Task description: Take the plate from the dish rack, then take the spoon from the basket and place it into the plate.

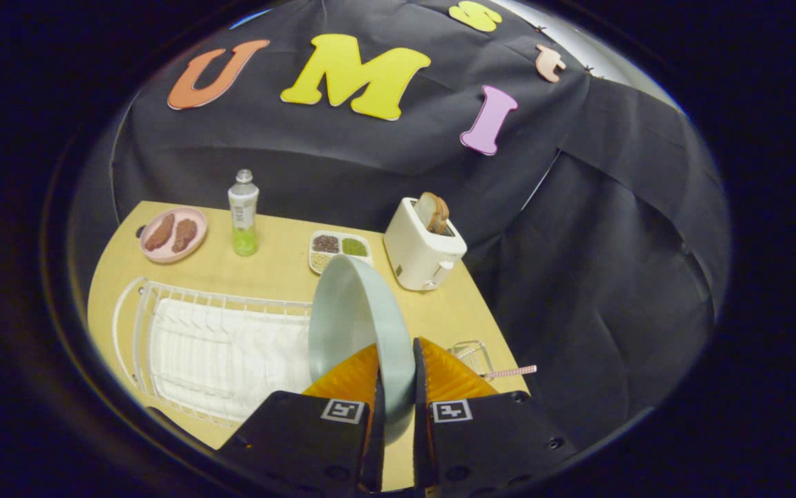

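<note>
My gripper (395, 370) is shut on the pale green plate (349, 315), whose rim is pinched between the two orange fingers (349, 377). The plate stands on edge, lifted above the right end of the white wire dish rack (211, 342). To the right of the fingers sits a small clear basket (472, 356), partly hidden behind the right finger. The spoon's pink handle (512, 372) sticks out of it toward the table's right edge.
On the wooden table (280, 266) beyond the rack stand a pink plate with brown food (173, 235), a bottle with green drink (243, 213), a divided tray of grains (339, 247) and a white toaster holding bread (424, 245). The table's right edge runs close to the basket.
</note>
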### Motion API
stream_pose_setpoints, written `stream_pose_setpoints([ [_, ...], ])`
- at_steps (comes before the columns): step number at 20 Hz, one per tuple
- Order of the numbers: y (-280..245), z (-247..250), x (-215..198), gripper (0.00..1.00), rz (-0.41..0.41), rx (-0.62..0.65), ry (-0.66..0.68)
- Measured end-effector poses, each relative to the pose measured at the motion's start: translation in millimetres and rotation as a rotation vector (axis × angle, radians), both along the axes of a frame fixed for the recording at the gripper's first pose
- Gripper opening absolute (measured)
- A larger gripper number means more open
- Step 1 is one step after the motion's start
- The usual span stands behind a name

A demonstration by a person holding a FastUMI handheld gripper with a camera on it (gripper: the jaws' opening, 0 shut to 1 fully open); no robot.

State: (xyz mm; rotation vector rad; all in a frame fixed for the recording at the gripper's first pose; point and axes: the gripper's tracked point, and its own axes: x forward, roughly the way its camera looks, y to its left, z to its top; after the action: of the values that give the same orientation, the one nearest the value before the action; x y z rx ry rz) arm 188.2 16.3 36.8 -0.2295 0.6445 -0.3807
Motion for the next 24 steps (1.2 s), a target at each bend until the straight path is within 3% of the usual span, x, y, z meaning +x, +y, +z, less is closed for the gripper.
stream_pose_setpoints([
  [5, 18.5, -0.1, -53.0, 0.22, 0.230, 0.190, -0.043],
  [8, 17.8, -17.0, -84.2, 0.22, 0.305, 0.309, -0.074],
  [14, 10.3, -84.7, -132.4, 0.22, 0.370, 0.448, -0.093],
  [18, 15.8, -145.7, -153.3, 0.22, 0.410, 0.526, -0.019],
  [24, 6.0, -213.8, -154.4, 0.22, 0.366, 0.621, 0.091],
])
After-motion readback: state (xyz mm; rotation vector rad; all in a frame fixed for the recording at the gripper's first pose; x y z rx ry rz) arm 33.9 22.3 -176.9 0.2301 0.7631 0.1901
